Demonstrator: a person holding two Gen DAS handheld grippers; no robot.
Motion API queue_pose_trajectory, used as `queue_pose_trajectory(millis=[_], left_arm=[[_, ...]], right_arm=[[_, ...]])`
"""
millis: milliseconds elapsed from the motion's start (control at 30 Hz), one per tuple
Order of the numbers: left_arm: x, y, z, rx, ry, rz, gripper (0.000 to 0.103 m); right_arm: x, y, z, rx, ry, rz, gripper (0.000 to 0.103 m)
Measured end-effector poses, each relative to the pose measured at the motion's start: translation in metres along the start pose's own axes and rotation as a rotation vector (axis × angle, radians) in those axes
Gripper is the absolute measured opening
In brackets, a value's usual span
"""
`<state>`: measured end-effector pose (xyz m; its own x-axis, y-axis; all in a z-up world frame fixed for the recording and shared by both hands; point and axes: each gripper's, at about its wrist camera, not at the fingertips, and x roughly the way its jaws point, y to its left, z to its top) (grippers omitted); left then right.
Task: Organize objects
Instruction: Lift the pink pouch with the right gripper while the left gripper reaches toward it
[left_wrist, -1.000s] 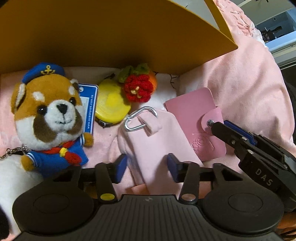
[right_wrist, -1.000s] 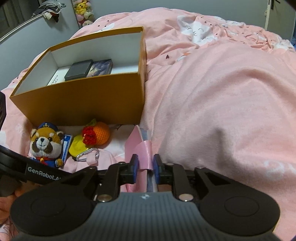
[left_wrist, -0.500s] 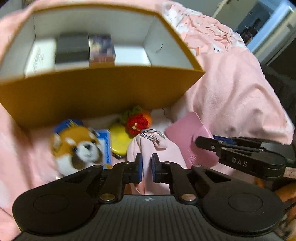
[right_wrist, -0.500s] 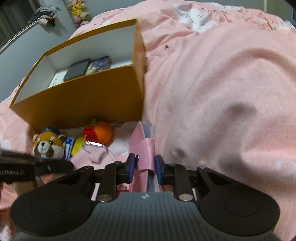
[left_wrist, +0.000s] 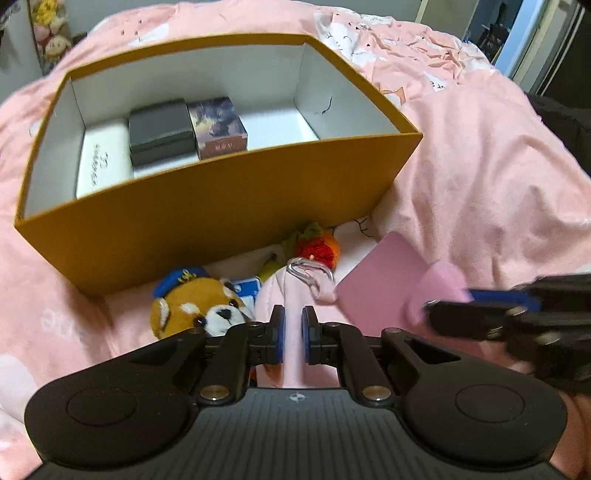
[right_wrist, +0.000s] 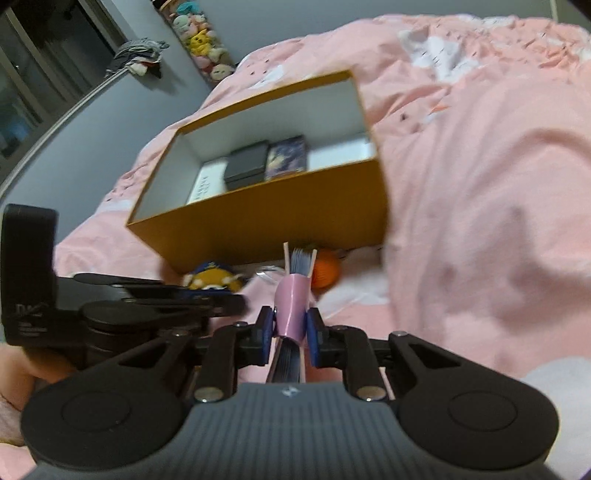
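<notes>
Pink pouch (left_wrist: 291, 328) fabric sits pinched in my left claw (left_wrist: 292, 334), lifted before the orange box (left_wrist: 236, 206), with the red panda plush (left_wrist: 199, 310) on the bed (left_wrist: 480, 177) beside it. Right wrist view: my right claw (right_wrist: 291, 326), which has just been tightening, clamps the pink card holder (right_wrist: 293, 306) edge-up, short of the box (right_wrist: 280, 218).
</notes>
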<state>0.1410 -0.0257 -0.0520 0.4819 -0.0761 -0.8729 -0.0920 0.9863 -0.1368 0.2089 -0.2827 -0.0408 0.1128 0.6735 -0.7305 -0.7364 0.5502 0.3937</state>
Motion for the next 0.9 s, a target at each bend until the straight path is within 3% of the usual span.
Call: queue_pose_trajectory(millis=[167, 300, 400, 533, 567, 800, 900], left_arm=[[-0.005, 0.011, -0.002, -0.058, 0.011, -0.076, 0.016], [-0.012, 0.015, -0.001, -0.059, 0.033, -0.078, 0.047], [-0.007, 0.016, -0.003, -0.069, 0.082, -0.075, 0.051], [0.007, 0.019, -0.005, -0.123, 0.130, -0.140, 0.046], [0.006, 0.017, -0.006, -0.117, 0.119, -0.121, 0.038], [-0.018, 0.003, -0.002, -0.057, 0.010, -0.162, 0.033], [-0.022, -0.008, -0.002, 0.006, -0.018, -0.099, 0.027]], right_arm=[[0.014, -0.006, -0.002, 0.019, 0.019, -0.023, 0.020], [0.016, -0.016, -0.005, 0.057, 0.042, -0.043, 0.020], [0.019, -0.021, -0.009, 0.073, 0.059, -0.068, 0.020], [0.025, -0.023, -0.015, 0.083, 0.087, -0.080, 0.020], [0.024, -0.023, -0.015, 0.080, 0.084, -0.085, 0.020], [0.002, -0.018, -0.007, 0.040, 0.019, -0.157, 0.020], [-0.009, -0.018, -0.001, 0.046, -0.007, -0.132, 0.020]])
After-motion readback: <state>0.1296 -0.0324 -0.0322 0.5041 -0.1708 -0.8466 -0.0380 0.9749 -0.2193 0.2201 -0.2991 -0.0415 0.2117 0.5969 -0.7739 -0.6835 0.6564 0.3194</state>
